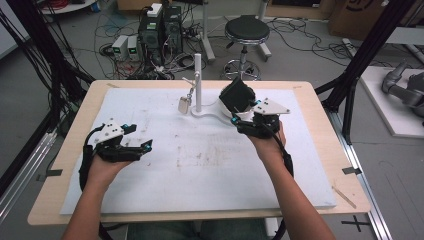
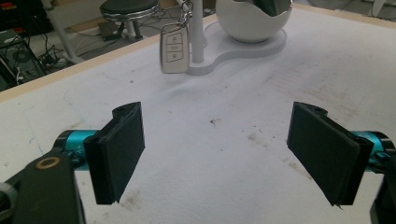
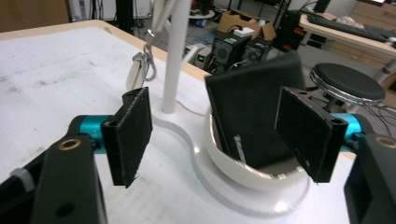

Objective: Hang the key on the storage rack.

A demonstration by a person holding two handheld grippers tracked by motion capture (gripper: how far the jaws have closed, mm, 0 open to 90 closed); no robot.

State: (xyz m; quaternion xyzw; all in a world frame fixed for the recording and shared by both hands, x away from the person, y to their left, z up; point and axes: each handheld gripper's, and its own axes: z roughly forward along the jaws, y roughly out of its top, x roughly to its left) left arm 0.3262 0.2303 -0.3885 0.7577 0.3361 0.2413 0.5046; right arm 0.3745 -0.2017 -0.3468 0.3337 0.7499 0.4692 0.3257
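The right gripper's (image 3: 219,140) jaws stand apart, holding nothing; the black wallet (image 3: 254,109) stands tilted in the white bowl (image 3: 243,175) just ahead of them. The left gripper's (image 2: 217,149) 2 jaws gape over the mat (image 1: 200,165). Best to draw back level, clear of the wallet's edge. Its small logo is unreadable.

Even, soft overhead light – bright on the white mat (image 1: 200,165), shadows faint. The high view is slightly grainy; both gripper views' backgrounds blur a little.
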